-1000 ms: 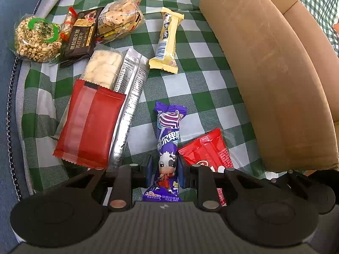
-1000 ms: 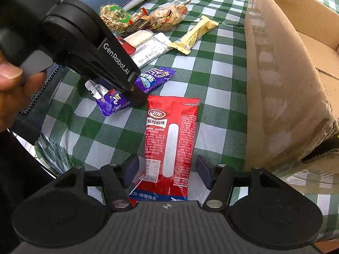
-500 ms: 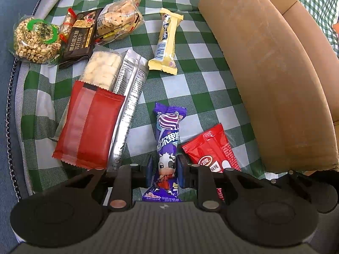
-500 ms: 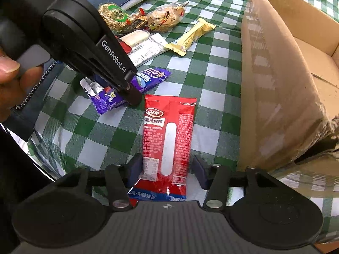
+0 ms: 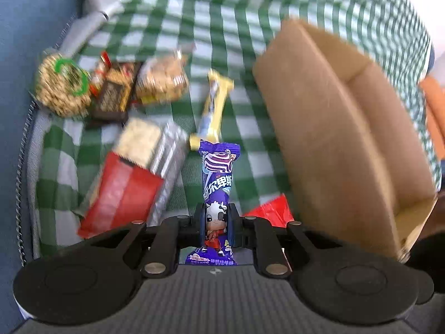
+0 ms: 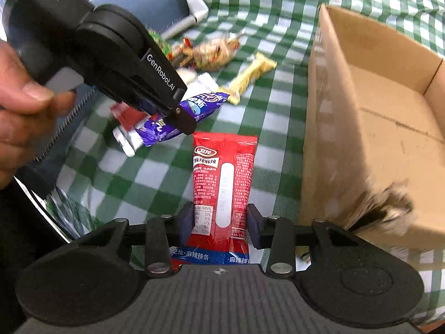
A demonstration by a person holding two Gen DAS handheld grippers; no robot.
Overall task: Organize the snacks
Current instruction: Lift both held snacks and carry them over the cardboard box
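Nearby, to the right of both grippers, an open cardboard box (image 6: 372,128) stands on a green-and-white checked cloth (image 6: 278,22), its tall brown wall close beside the snacks. The left gripper (image 5: 217,224) is clenched on a purple candy wrapper (image 5: 218,178) with a cartoon cow and Chinese characters; the wrapper juts forward between the fingers. The right gripper (image 6: 219,224) has just been closing and now pinches a red spicy-strip packet (image 6: 222,178) on both sides; the packet carries a white logo oval, a nutrition table headed "NRV%" and Chinese print. From the right wrist view, the left gripper's black body reads "GenRobot.AI", with a person's hand (image 6: 19,105) around it. Farther back on the cloth lie a yellow bar (image 5: 214,105), a flat red pouch (image 5: 122,192), a silver packet (image 5: 169,153), a round puffed-grain cake (image 5: 62,89), a dark wrapper (image 5: 114,94) and a clear bag of biscuits (image 5: 162,80), all blurred.
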